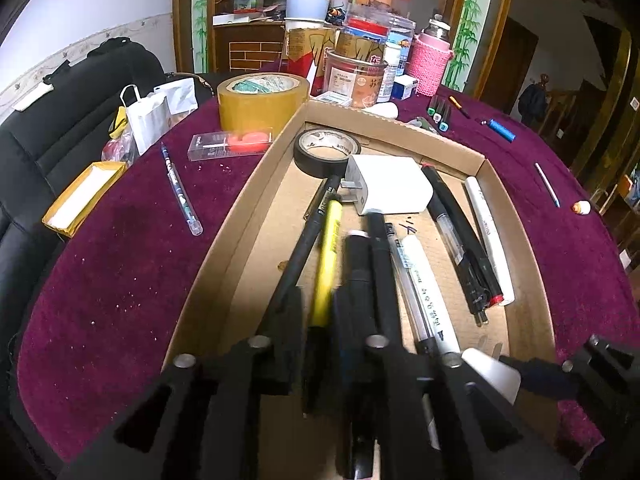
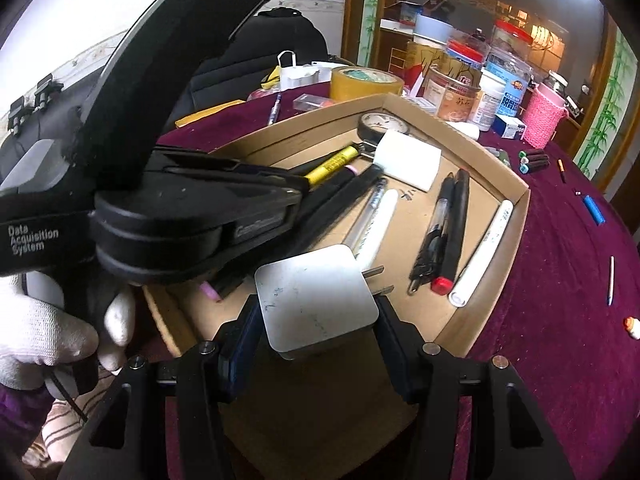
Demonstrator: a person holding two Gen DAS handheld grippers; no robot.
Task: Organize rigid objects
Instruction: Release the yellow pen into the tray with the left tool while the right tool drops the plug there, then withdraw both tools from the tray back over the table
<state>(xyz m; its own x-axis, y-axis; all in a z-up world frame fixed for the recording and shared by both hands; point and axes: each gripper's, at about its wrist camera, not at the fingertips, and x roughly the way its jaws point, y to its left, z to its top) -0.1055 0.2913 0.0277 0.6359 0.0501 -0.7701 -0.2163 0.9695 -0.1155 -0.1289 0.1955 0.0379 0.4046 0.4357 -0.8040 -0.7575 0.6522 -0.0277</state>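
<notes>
Home living room — velvet-covered table [image 1: 120, 264], food jars [image 1: 352, 80], bamboo-painted wooden door frame [image 1: 466, 24].

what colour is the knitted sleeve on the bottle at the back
Pink; the knitted sleeve shows best in the left wrist view.

On the counter [image 1: 120, 280] the box [image 1: 224, 240] holds pens [image 1: 452, 216] side by side, with a charger [image 1: 390, 190] and tape [image 1: 326, 152] at its far end, a bigger roll [image 1: 262, 104] beyond its far-left corner, jars [image 1: 354, 80] farther back.
</notes>
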